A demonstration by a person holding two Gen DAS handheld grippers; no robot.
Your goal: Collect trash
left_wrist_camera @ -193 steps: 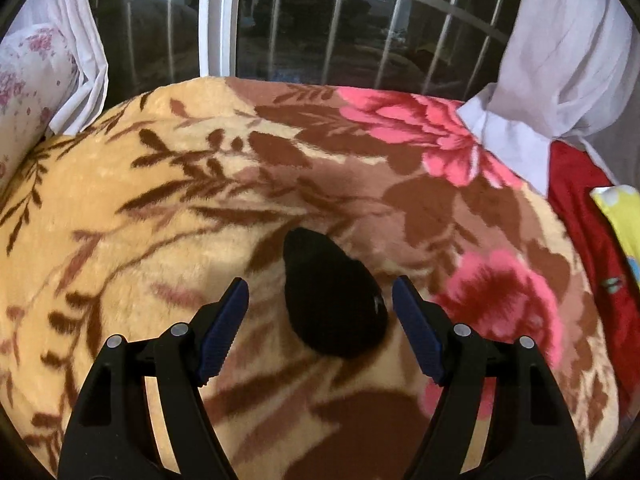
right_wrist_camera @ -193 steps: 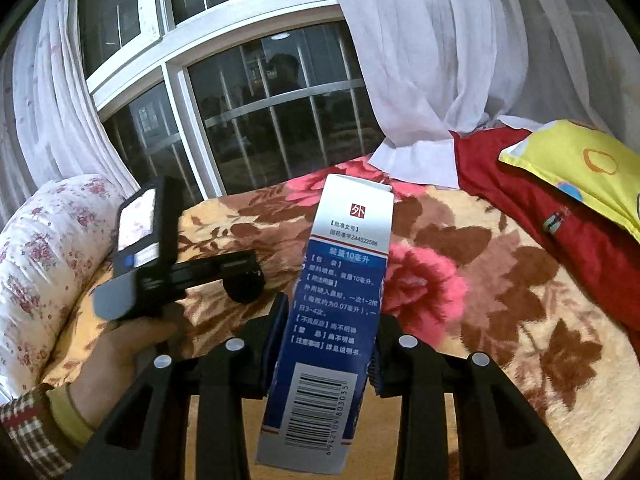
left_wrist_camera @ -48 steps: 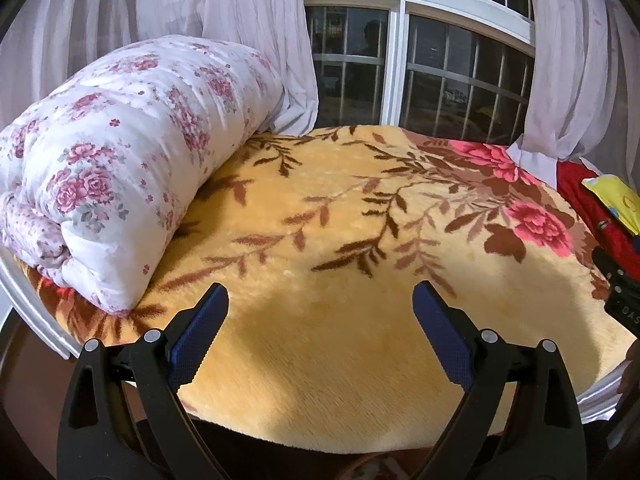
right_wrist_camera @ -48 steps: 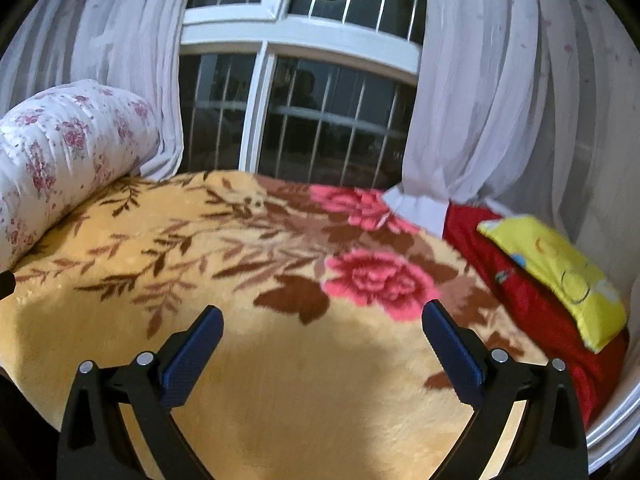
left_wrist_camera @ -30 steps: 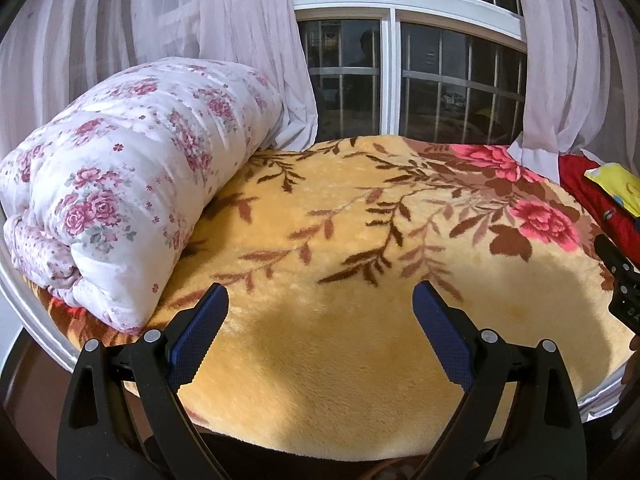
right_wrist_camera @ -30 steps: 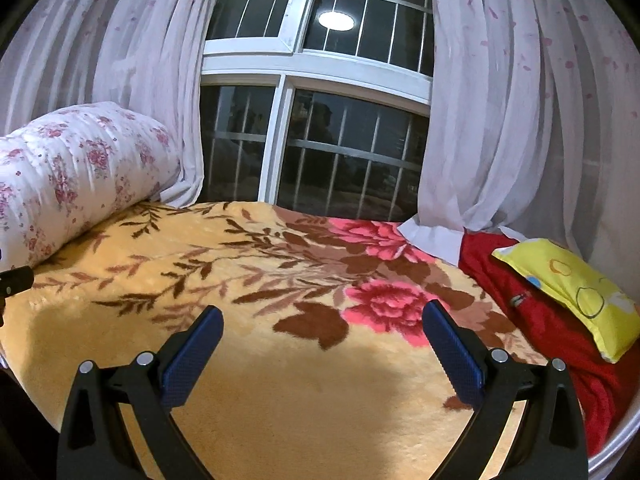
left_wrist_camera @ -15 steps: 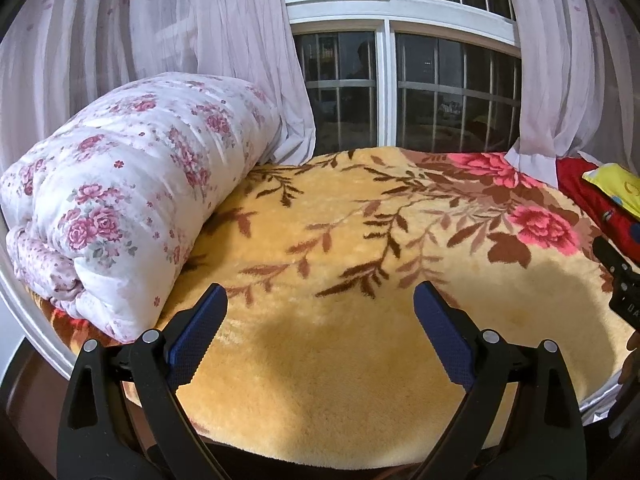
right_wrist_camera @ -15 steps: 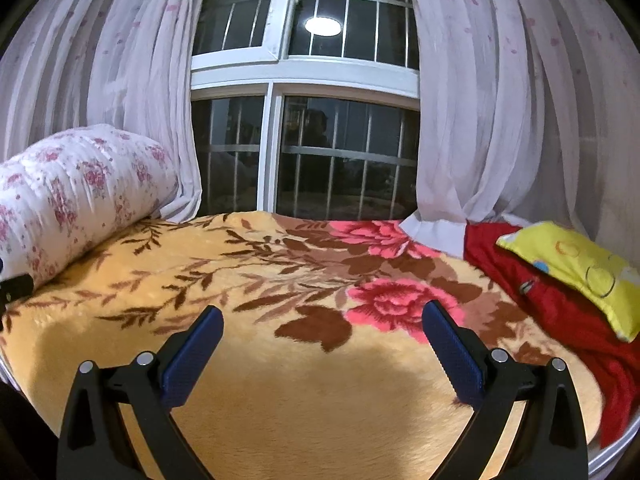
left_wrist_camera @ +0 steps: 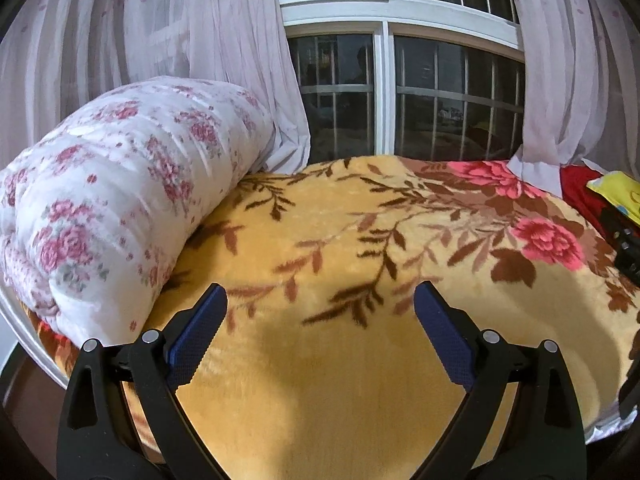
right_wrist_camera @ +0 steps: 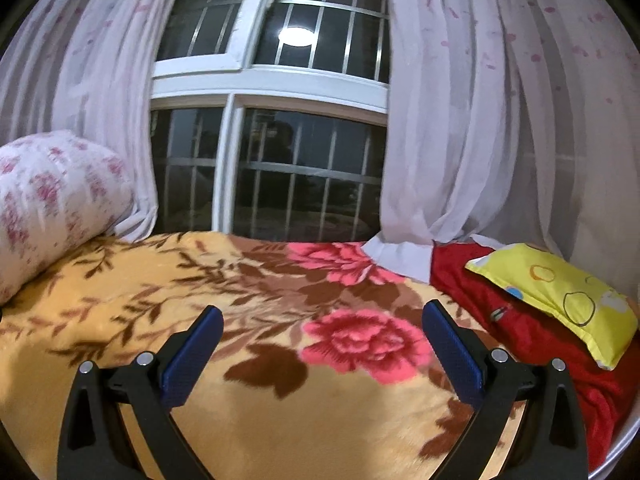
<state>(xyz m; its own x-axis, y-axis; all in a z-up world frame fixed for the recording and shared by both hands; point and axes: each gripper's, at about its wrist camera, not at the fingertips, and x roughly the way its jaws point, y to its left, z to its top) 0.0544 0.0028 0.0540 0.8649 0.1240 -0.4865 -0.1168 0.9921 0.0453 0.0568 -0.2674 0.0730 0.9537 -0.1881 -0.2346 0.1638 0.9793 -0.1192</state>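
Now left claw (left_wrist_camera: 320,300) apart, empty | right claw (right_wrist_camera: 322,318) apart, box gone | both seemingly raised

Rolled quilt (right_wrist_camera: 52,204) blurred; yellow pillow (left_wrist_camera: 618,192) cut off.

- The bed (left_wrist_camera: 320,400) is covered by a yellow blanket (right_wrist_camera: 280,420) with brown leaves and pink flowers.
- A rolled floral quilt (left_wrist_camera: 120,200) lies at its left.
- A red cloth (right_wrist_camera: 540,340) (under a yellow pillow (right_wrist_camera: 560,292)) lies at its right.
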